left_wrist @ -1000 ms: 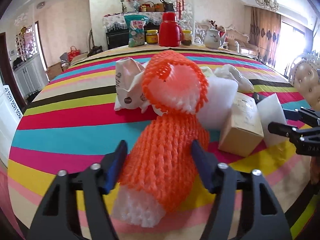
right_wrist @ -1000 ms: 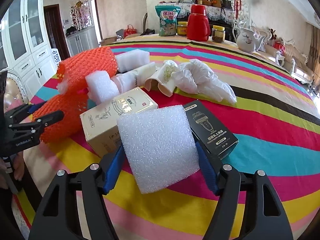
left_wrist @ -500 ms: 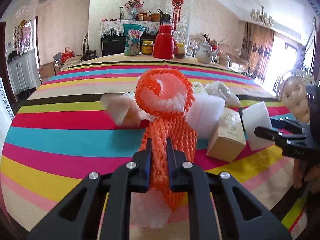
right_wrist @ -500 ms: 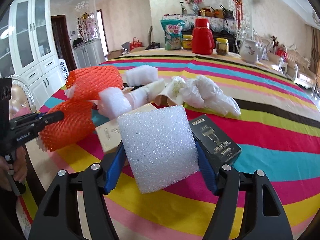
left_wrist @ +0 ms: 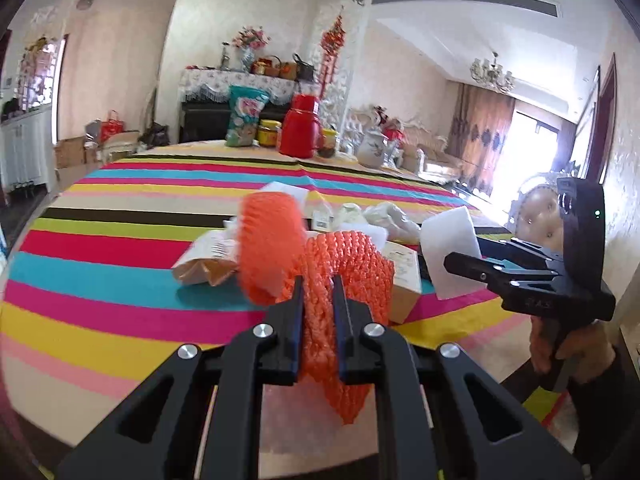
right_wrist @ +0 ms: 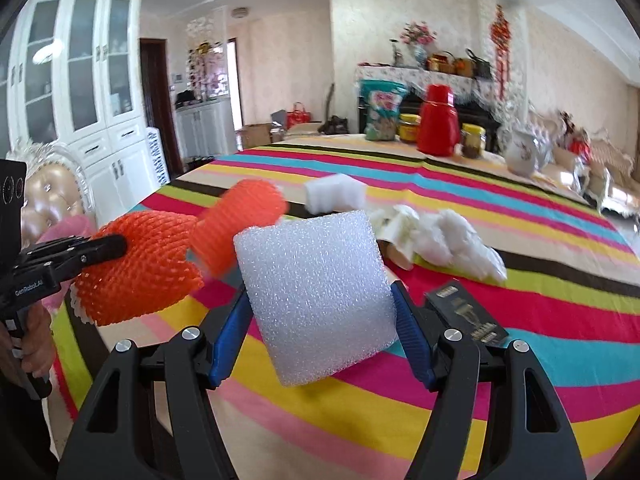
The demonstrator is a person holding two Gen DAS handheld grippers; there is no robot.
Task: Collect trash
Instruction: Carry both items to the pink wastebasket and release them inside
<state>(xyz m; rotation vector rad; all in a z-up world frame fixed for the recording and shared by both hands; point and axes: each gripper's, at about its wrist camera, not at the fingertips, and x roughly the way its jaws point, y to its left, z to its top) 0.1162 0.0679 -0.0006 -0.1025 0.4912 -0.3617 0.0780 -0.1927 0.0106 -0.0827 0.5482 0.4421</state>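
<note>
My left gripper (left_wrist: 317, 280) is shut on an orange foam net sleeve (left_wrist: 348, 280) and holds it above the striped tablecloth (left_wrist: 100, 272); its other end (left_wrist: 268, 248) is blurred in mid-air. The sleeve also shows in the right wrist view (right_wrist: 140, 268). My right gripper (right_wrist: 320, 300) is shut on a white foam block (right_wrist: 316, 296), lifted off the table; it shows in the left wrist view (left_wrist: 450, 256). More trash lies on the table: a white crumpled bag (right_wrist: 452, 244), a white foam piece (right_wrist: 334, 198), a black box (right_wrist: 466, 312), a cardboard box (left_wrist: 404, 276), a paper bag (left_wrist: 208, 260).
A red thermos (left_wrist: 300, 128), a snack bag (left_wrist: 244, 116), jars (left_wrist: 269, 133) and a white teapot (left_wrist: 374, 150) stand at the table's far end. Padded chairs (right_wrist: 52, 200) stand at the near edge. White cabinets (right_wrist: 80, 112) line the left wall.
My left gripper closed on the orange net sleeve and lifted it off the table; its free end swings. My right gripper, holding the foam block, rose off the table.
</note>
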